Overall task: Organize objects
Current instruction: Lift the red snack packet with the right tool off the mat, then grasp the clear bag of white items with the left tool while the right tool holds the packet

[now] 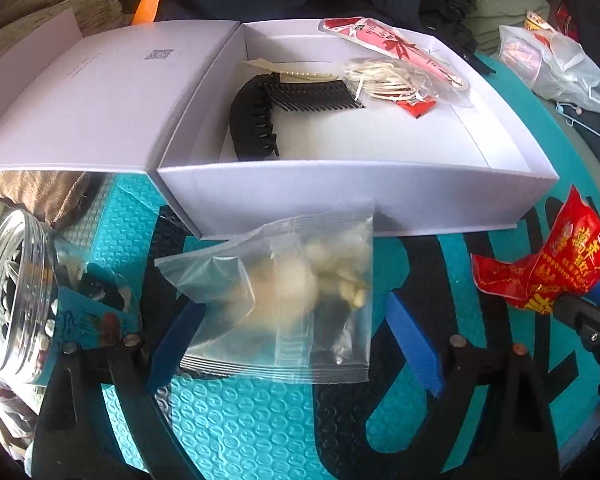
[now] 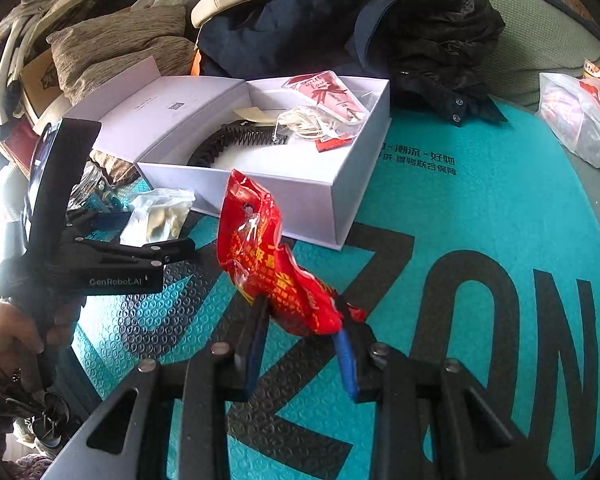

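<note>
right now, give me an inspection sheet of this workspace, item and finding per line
surface: teal bubble mat with black lettering
job's things: open white box holds a black comb, a bag of white cords and a pink packet; clear zip bag lies in front of the box
clutter: clear jar on its side, plastic bag at the mat's edge
grippers: left gripper open around the zip bag; right gripper shut on a red packet, held off the mat
cables: nothing seen
surroundings: dark jacket, cushions
</note>
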### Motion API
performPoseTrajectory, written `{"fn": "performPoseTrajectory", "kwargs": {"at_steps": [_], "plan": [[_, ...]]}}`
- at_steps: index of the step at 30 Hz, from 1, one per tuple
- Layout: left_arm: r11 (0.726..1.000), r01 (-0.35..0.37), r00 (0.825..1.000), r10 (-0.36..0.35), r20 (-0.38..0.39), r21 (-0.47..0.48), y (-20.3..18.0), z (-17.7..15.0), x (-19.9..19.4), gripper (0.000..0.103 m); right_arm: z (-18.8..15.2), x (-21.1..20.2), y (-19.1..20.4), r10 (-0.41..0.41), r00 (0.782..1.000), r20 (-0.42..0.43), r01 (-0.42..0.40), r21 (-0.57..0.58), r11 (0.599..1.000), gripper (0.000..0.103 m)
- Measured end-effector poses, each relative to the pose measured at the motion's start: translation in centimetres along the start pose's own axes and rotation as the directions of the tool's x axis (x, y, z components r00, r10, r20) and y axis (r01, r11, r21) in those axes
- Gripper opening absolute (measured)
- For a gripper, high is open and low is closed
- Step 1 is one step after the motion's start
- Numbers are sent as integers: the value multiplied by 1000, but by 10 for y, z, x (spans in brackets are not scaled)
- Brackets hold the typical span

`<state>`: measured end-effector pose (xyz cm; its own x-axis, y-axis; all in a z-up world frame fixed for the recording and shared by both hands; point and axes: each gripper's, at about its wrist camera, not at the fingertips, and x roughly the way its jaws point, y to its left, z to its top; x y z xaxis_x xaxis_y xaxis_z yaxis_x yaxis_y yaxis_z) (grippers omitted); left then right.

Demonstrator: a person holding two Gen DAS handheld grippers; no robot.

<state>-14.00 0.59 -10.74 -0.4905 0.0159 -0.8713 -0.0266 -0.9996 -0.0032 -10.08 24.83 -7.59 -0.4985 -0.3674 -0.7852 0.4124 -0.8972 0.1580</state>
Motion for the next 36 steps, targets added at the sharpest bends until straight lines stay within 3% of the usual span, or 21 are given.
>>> {"fn": "performPoseTrajectory", "kwargs": {"at_steps": [5,8,18,32,33,34,36], "plan": [[1000,9,1000,-9,29,3,-4,-5,-4,71,-1,-1,-1,1,1000,1,-1,2,1000,31],[999,18,1000,-19,24,32,-12,-9,-8,68,-3,-2,-1,1,1000,2,-1,6,1000,31],[991,81,996,-78,-34,106,-35,-38,-32,67,-24,-19,7,-24,1000,17,24,4,1000,31],[992,99,992,-93,-90,74,-15,-78,-61,68,-51,-39,24,24,999,28,-23,-14,1000,33],[992,103,991,-96,-92,72,-13,-78,-60,68,-51,-39,25,34,999,27,-34,-21,999,39],[991,108,991,-101,-93,73,-11,-77,-60,68,-51,-37,26,45,999,20,-44,-33,998,54],[992,102,992,-96,-86,75,-12,-78,-59,68,-50,-34,31,40,999,13,-39,-70,997,65]]}}
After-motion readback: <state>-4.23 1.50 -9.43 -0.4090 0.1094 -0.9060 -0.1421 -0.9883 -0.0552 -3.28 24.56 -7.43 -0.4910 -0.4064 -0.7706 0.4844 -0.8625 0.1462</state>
